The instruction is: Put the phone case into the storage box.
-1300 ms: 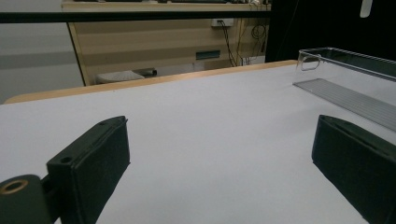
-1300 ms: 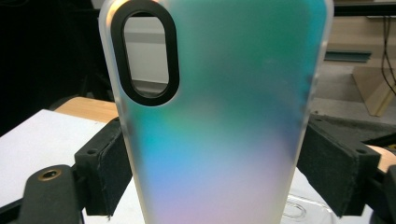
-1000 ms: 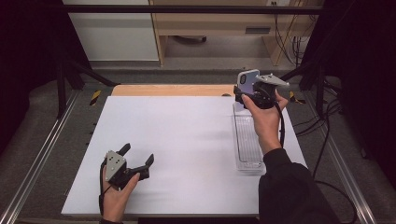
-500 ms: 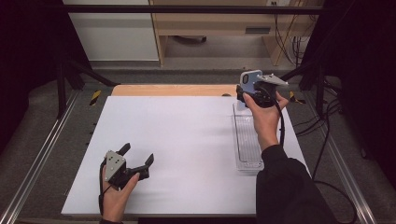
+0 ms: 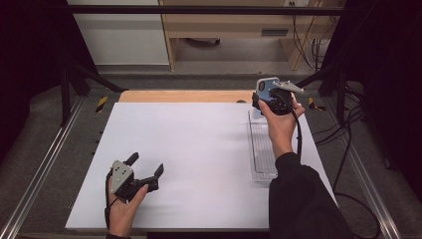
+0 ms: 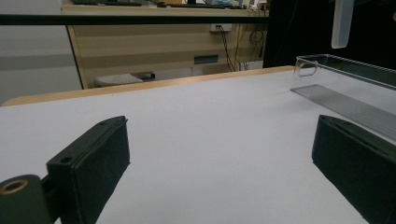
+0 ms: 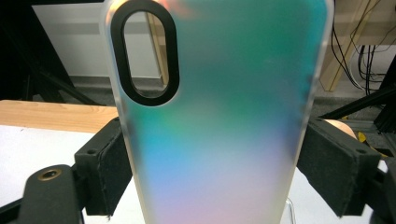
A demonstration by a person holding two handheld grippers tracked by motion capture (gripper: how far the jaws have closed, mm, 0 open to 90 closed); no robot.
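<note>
Right claw (image 5: 272, 97) clamped on frosted iridescent phone case (image 7: 219, 116), above clear plastic tray (image 5: 263, 149) at desk (image 5: 199, 144) right edge, slightly lower than before. Left claw (image 5: 146, 167) wide, empty, near front-left corner; middle open.

A frosted, iridescent plastic phone case (image 7: 219, 116) sits between matt black rubbery pads (image 7: 105, 172), near a clear glossy plastic tray (image 5: 261, 149) on the smooth matt white table (image 5: 189, 149) with its wooden far edge.

A white tabletop (image 5: 199, 149) is seen edged by a wooden strip (image 5: 184, 95) at the far side; behind it, a wooden cabinet (image 5: 234, 25) and hanging cables (image 5: 311, 47) are seen.
</note>
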